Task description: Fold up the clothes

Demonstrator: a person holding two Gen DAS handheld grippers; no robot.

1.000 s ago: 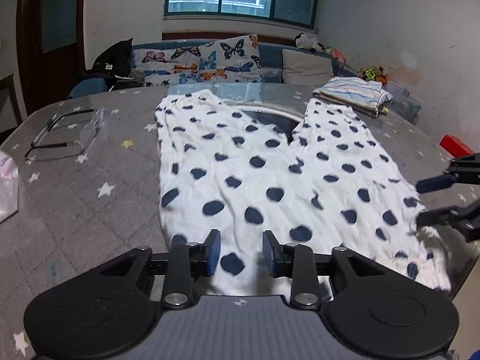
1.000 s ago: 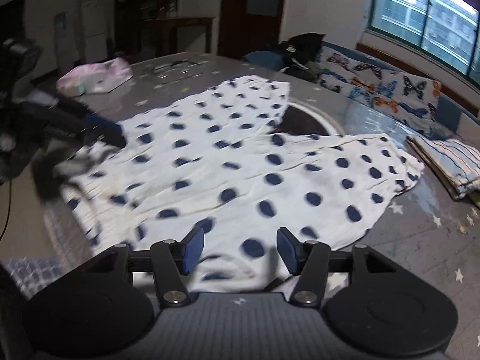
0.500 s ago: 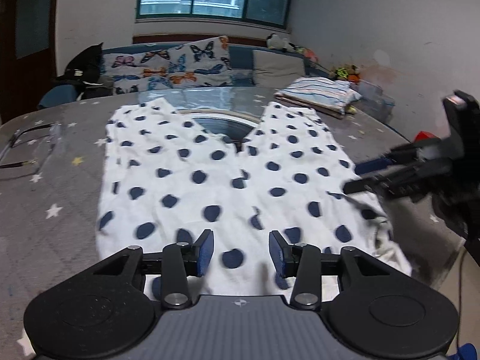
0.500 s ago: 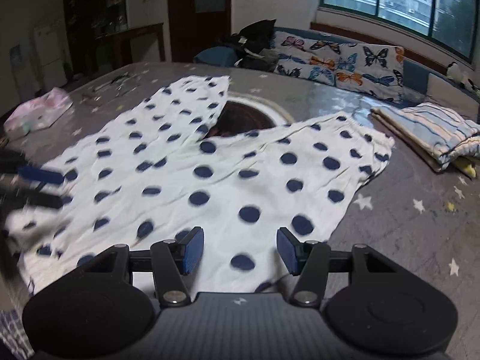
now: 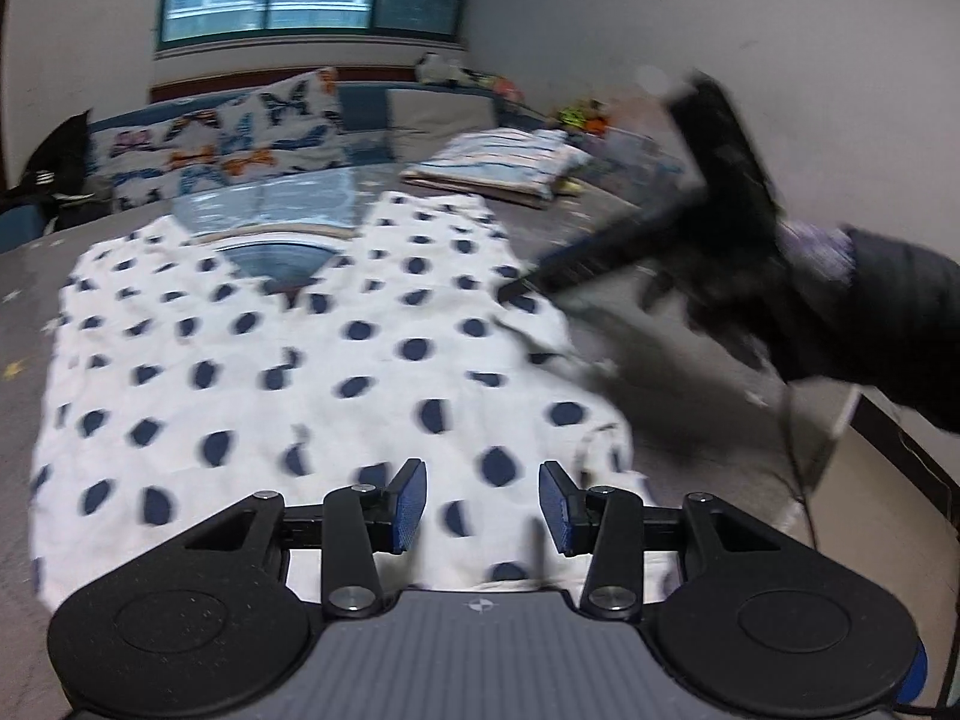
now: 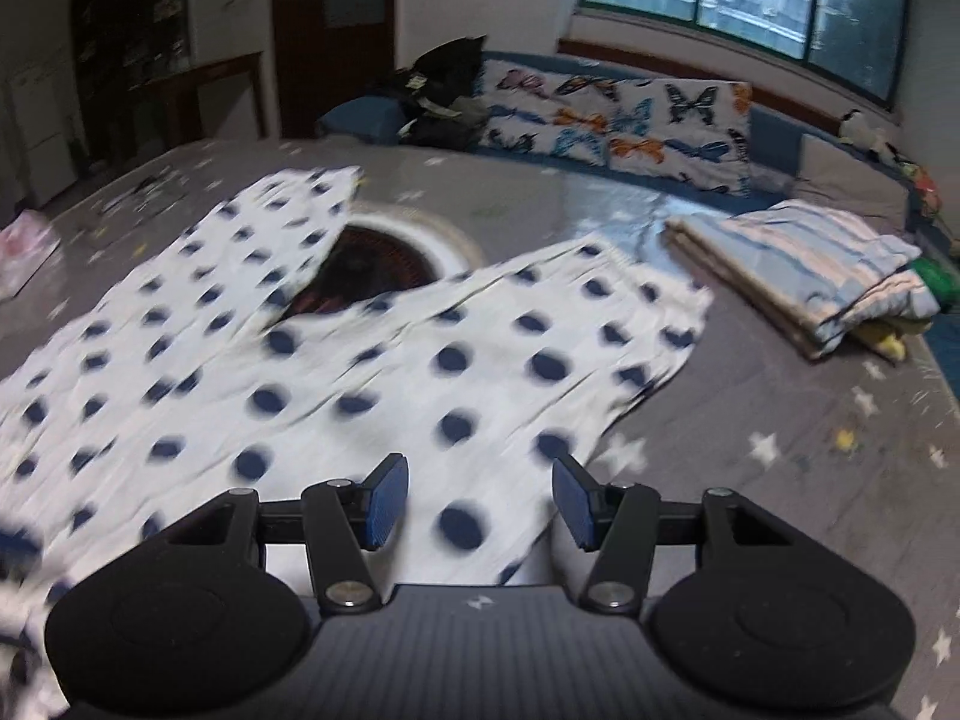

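My left claw (image 5: 482,501) and right claw (image 6: 480,501), both released, hover over the dotted trousers (image 5: 288,372), apparently untouched, on the desk (image 6: 780,420).

White cloth, navy dots, on a grey star-print table.

The garment (image 5: 312,372) is white with dark navy polka dots all over. Under it, the table (image 6: 780,420) is grey, scattered with small white stars and a yellow one or two. Both grippers, left (image 5: 480,504) and right (image 6: 480,501), are black with blue pads (image 5: 408,504). Back there, the folded stack (image 6: 804,264) runs pale blue, white and peach stripes, with yellow and green peeking beneath. The cushions (image 6: 618,114) are white with blue, orange and black butterflies. Pink bag (image 6: 24,246) at the far edge.
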